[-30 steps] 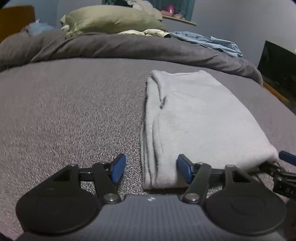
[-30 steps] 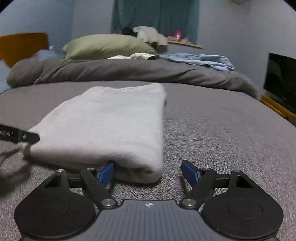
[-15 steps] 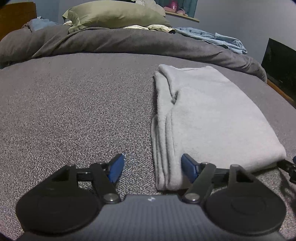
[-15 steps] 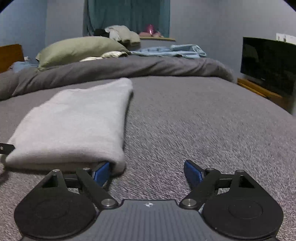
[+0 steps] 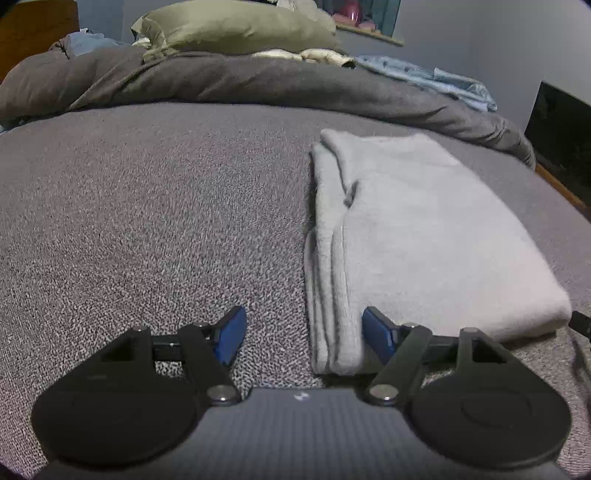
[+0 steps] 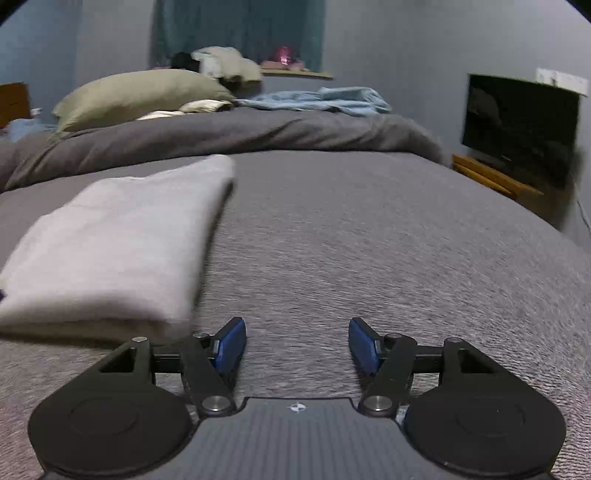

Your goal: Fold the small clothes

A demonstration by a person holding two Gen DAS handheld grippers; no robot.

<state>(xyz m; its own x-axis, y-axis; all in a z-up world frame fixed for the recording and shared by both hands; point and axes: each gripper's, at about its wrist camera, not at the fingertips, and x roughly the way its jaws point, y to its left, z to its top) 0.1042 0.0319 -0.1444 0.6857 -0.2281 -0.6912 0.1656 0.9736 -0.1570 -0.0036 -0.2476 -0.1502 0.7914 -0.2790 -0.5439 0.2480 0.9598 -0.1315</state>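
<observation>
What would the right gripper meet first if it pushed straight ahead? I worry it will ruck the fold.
Probably only the bedspread: the open right gripper points past the folded grey garment, which lies to its left.

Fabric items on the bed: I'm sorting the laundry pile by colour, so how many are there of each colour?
Pale grey folded garment: 1
Olive green pillow: 1
Dark grey duvet: 1
Light blue crumpled cloth: 1
Cream cloth: 1
Total: 5
</observation>
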